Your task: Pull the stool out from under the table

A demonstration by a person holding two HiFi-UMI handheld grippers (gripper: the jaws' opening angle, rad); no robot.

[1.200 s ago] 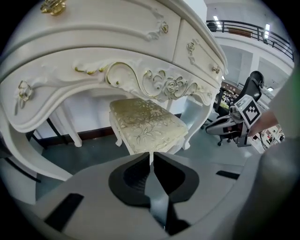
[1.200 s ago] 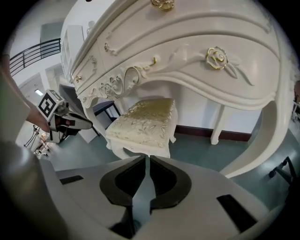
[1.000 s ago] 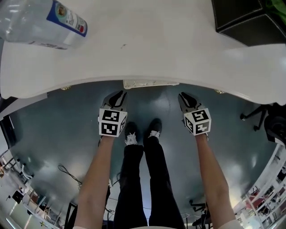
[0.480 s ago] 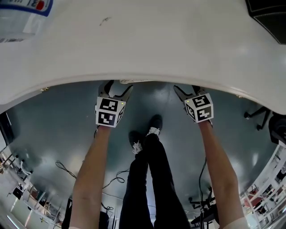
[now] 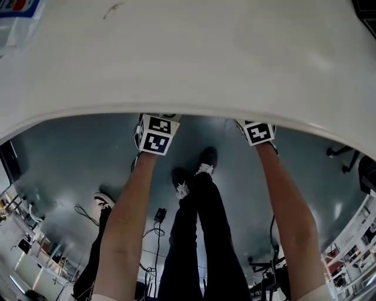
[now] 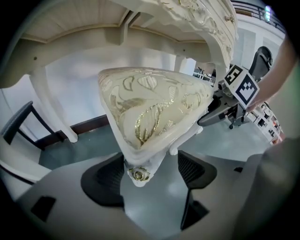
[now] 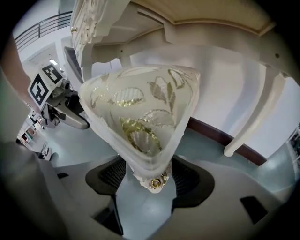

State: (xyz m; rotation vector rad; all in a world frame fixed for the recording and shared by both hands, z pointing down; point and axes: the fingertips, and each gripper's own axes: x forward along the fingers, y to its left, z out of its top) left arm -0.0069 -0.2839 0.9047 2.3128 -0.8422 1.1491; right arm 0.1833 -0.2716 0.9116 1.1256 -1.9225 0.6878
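The stool [image 6: 154, 110] has a cream seat with gold embroidery and stands under the white table [image 5: 194, 64]. My left gripper [image 6: 150, 176] is open, and the stool's corner with its gold rose ornament [image 6: 139, 174] sits between the pads without touching them. My right gripper [image 7: 150, 180] is open around the stool's other near corner [image 7: 157, 182]. Both sets of jaws have just been opening. In the head view only the two marker cubes [image 5: 155, 134] [image 5: 258, 131] show. The jaws and the stool are hidden beneath the table edge there.
White table legs [image 6: 56, 112] [image 7: 253, 122] stand behind the stool. A plastic bottle [image 5: 14, 12] lies on the tabletop at far left. The person's legs and shoes [image 5: 197, 173] are below on the grey floor, with a cable [image 5: 158, 214] and an office chair [image 5: 358, 170] nearby.
Both grippers have sunk and gone forward under the table edge. Their jaws went from shut to wide open and are now out of sight in the head view.
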